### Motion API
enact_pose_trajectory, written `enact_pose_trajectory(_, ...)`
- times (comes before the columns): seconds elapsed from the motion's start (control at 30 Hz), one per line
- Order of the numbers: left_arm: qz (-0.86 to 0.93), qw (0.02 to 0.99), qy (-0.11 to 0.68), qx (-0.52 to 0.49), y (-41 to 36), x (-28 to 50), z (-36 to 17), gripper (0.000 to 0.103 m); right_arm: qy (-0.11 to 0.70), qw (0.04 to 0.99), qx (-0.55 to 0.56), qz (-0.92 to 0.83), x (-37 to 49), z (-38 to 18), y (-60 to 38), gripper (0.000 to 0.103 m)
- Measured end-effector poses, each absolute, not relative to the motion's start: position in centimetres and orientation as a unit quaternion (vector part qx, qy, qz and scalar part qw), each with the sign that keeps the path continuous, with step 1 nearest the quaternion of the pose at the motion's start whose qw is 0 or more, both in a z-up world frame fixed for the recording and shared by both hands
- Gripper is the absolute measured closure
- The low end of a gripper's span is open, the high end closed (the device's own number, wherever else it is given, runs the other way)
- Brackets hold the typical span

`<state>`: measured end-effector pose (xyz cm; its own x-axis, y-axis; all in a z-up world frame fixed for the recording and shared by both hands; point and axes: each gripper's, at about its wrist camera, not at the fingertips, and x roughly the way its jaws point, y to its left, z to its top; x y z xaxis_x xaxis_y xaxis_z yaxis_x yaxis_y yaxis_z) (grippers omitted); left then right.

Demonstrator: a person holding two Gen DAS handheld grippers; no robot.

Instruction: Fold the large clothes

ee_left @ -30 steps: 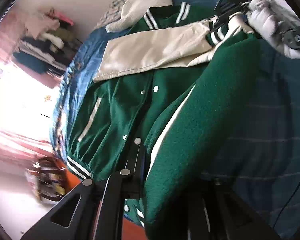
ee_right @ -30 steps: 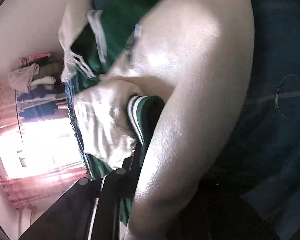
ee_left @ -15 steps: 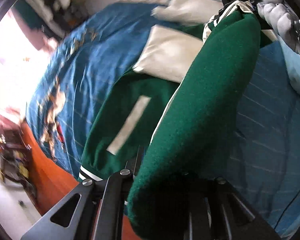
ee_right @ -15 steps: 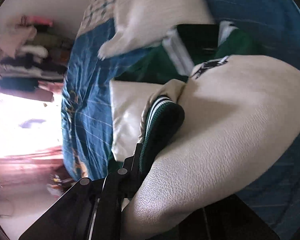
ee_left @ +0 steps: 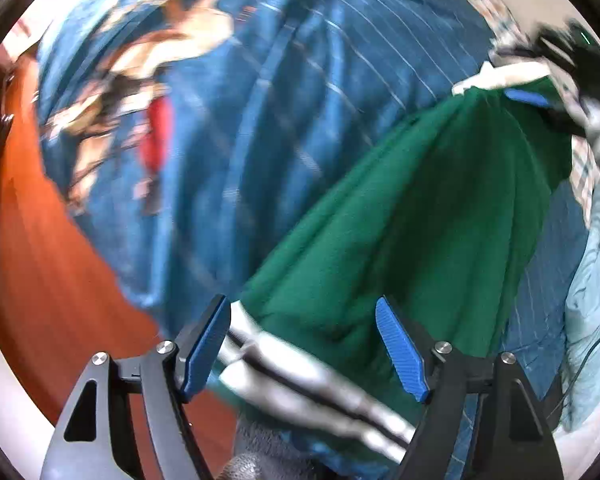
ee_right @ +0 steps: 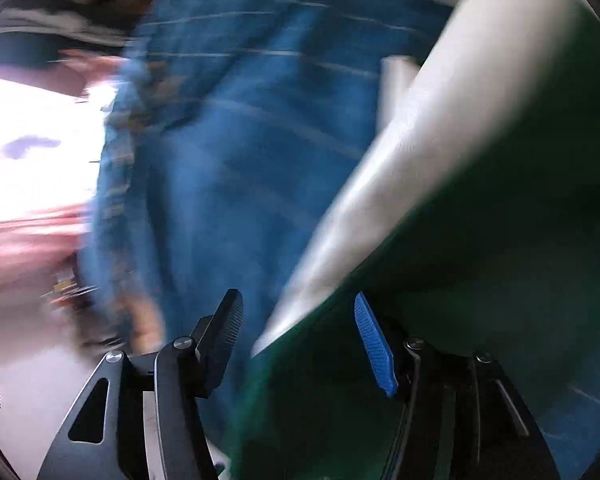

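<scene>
Left hand-held gripper [ee_left: 303, 346]: blue-padded fingers [ee_left: 398, 350] spread wide apart, clamped on nothing. Green jacket [ee_left: 412, 224] lying on the bed beneath and ahead of it, striped hem band [ee_left: 312, 376] running across the gap between the fingers, just below them; whether touching the pads, cannot tell through the blur. Jacket stretching away toward the upper right, ending at a white sleeve edge [ee_left: 500, 76], with the other gripper's blue pad [ee_left: 526, 97] showing just beside it. Blue striped bedspread [ee_left: 284, 92] under the jacket, printed pattern along its far left part, orange-brown bed frame [ee_left: 60, 280] at the left, pale blue cloth [ee_left: 592, 292] bunched at the right edge.

Right hand-held gripper [ee_right: 298, 330]: fingers likewise standing apart, one black pad on the left, one blue pad [ee_right: 374, 344] on the right, nothing pinched. White sleeve [ee_right: 420, 152] slanting from upper right down toward the gap, green jacket body right of it and partly over the right finger. Heavy motion blur throughout this view; bedspread filling the middle, bright window glare [ee_right: 32, 148] at the left.
</scene>
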<state>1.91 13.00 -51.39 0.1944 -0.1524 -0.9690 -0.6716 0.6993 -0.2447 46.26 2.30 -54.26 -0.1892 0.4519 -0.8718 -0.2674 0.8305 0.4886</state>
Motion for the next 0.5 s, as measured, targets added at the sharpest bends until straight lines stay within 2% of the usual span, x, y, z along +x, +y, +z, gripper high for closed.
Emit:
enact_pose_trajectory(0.13, 0.206, 0.686, 0.598, -0.359, 13.2, -1.1, -50.6, 0.029, 0.683, 0.679, 0.048, 0.264, 44.8, -51.3, -3.3, 0.042)
enact_pose_trajectory(0.2, 0.213, 0.678, 0.594, -0.376, 13.0, -1.6, -51.1, 0.029, 0.681, 0.694, 0.038, 0.231, 44.3, -51.0, -7.2, 0.038)
enact_pose_trajectory(0.3, 0.208, 0.647, 0.595, -0.429, 12.3, -1.0, -53.3, 0.029, 0.699, 0.688, 0.059, 0.185, 44.0, -52.0, -14.2, 0.035)
enact_pose_trajectory(0.4, 0.254, 0.655, 0.596, -0.39, 10.6, 0.5, -54.6, 0.03, 0.711, 0.681, 0.088, 0.151, 44.3, -54.2, -20.1, 0.035)
enact_pose_trajectory(0.43, 0.272, 0.658, 0.596, -0.371, 10.2, 1.0, -55.2, 0.034, 0.711, 0.682, 0.095, 0.142, 44.5, -55.0, -21.3, 0.034)
enact_pose_trajectory(0.47, 0.276, 0.663, 0.591, -0.368, 10.2, 1.2, -55.5, 0.058, 0.708, 0.685, 0.106, 0.138, 45.0, -56.0, -22.9, 0.028)
enact_pose_trajectory(0.5, 0.284, 0.667, 0.587, -0.361, 10.4, 1.4, -55.7, 0.066, 0.705, 0.687, 0.113, 0.136, 45.4, -56.9, -23.5, 0.018)
